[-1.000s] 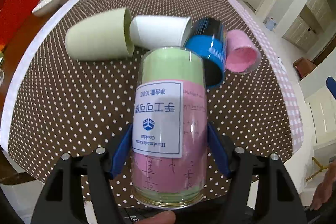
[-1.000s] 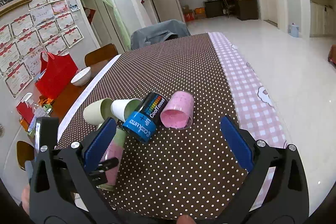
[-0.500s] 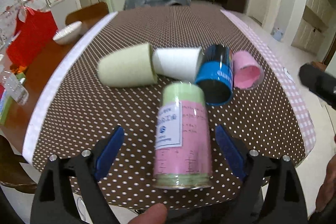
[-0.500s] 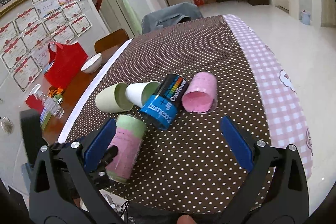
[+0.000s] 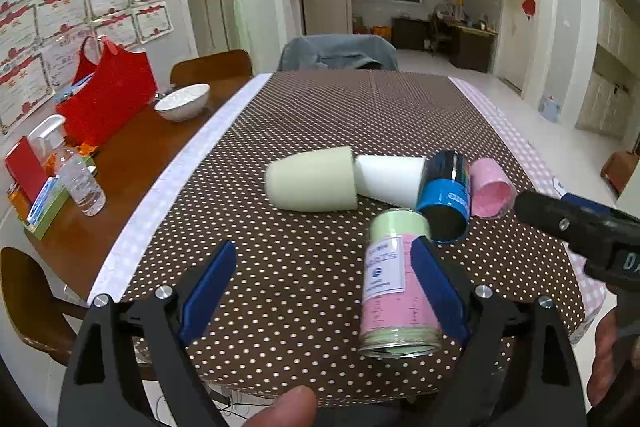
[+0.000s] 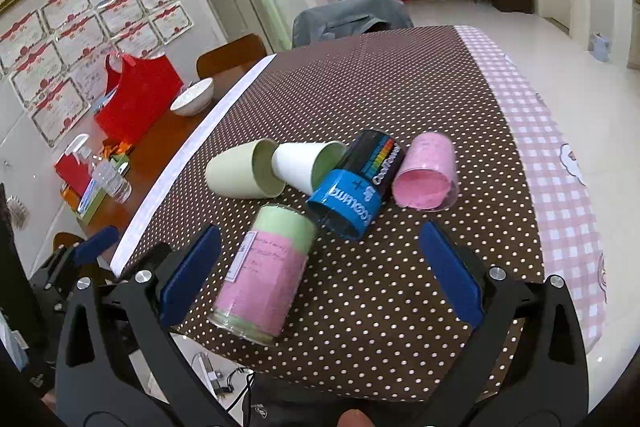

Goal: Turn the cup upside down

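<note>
5 cups on the dotted table, both grippers spread and holding nothing.

The clear cup [image 6: 262,269], lined with pink and green paper and bearing 1 white label, stands near the table's [image 5: 360,115] near edge, its rim down on the cloth and leaning a little. The other 4 lie on their sides in a touching row behind it: 1 pale green cup [image 5: 312,183], 1 white cup [image 5: 390,179], 1 blue-and-black cup [image 6: 356,187] and 1 pink cup [image 6: 426,177]; what can be seen of their insides holds nothing. The left gripper [image 5: 320,291] has its fingers released and wide apart, the clear cup beside its right finger. The right gripper [image 6: 316,267] is equally spread. Along the table's left edge are 1 white bowl [image 5: 183,102], 1 red bag [image 5: 108,95] and 1 plastic bottle [image 5: 82,181].
</note>
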Action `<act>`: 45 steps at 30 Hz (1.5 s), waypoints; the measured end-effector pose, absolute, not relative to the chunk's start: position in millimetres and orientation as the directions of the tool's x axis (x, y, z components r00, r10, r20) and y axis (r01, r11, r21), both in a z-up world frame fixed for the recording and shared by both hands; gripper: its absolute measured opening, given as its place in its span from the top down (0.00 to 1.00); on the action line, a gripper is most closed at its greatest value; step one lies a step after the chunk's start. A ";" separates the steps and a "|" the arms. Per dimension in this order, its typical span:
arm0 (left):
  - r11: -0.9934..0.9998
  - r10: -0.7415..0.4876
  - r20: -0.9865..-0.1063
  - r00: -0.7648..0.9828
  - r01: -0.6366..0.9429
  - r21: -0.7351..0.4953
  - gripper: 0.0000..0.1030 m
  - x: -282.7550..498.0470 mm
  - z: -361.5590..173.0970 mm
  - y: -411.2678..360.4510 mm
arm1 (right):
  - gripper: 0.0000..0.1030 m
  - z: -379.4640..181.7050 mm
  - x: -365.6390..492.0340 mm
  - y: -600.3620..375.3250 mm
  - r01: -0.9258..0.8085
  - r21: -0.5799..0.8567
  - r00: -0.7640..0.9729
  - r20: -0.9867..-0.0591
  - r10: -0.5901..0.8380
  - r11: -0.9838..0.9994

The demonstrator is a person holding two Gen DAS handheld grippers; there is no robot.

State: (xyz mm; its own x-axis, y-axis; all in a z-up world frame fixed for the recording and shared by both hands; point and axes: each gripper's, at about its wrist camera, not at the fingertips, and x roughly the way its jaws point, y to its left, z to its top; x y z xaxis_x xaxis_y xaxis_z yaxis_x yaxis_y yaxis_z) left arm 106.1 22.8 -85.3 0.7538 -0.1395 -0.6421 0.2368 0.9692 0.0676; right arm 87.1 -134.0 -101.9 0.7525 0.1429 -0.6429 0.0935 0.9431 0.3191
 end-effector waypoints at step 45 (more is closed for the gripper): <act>0.996 -0.076 -0.621 0.780 0.089 -0.011 0.15 109.7 -112.2 101.2 | 0.30 -185.6 186.2 -92.3 0.123 0.481 0.378 -0.831 0.408 0.868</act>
State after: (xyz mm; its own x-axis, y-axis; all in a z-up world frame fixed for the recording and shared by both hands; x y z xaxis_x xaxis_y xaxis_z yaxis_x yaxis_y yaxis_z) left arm 109.7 101.2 -112.2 0.7798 -0.0764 -0.6213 0.0885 0.9960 -0.0114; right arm 186.2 -92.3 -185.6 0.3782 0.4076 -0.8311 0.1229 0.8678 0.4815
